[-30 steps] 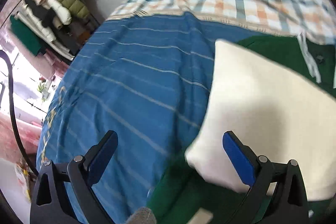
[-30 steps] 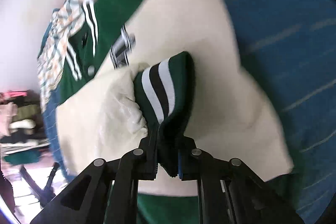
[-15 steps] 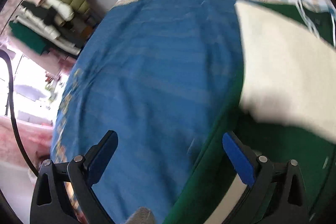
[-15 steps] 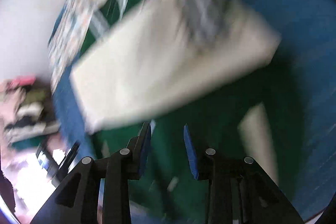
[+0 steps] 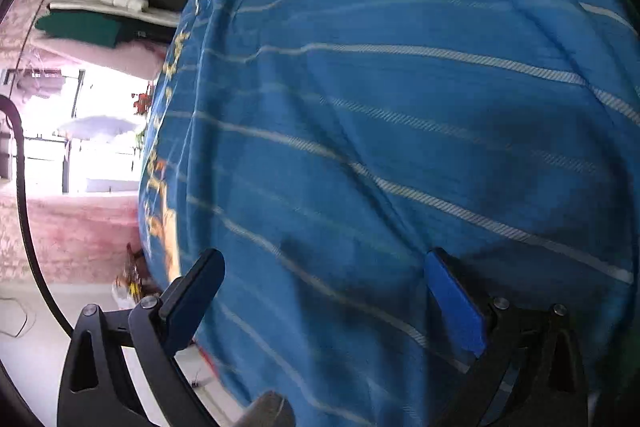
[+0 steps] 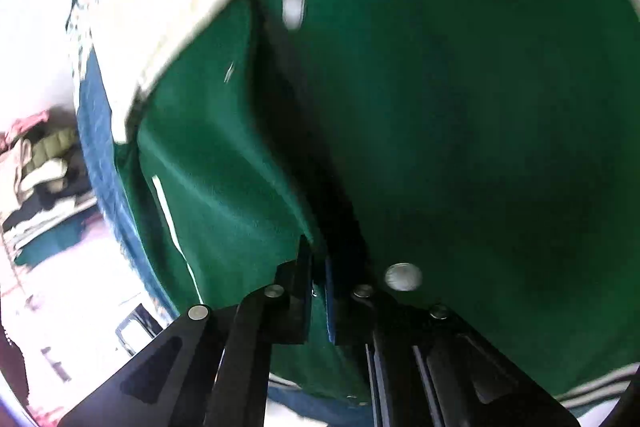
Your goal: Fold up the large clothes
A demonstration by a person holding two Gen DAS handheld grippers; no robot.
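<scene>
Right tongs [image 6: 318, 277]: jaws have just closed, now pinched narrow on a fold of the green jacket [image 6: 460, 99], which fills that view and lies on the bed [image 5: 400, 107]. Left tongs [image 5: 324, 291]: wide, empty, over bare bedding; jacket absent from that view. Risk: a one-sided grip may skew the fold or slip. No legible writing.

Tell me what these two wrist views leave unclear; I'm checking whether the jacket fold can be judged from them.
- Left wrist view: the green jacket is out of frame; only the blue striped bedcover shows between the open left gripper.
- Right wrist view: the jacket fills the frame, blurred, its outline cut off.
- Right gripper: shut on a jacket fold; which part is unclear.
</scene>
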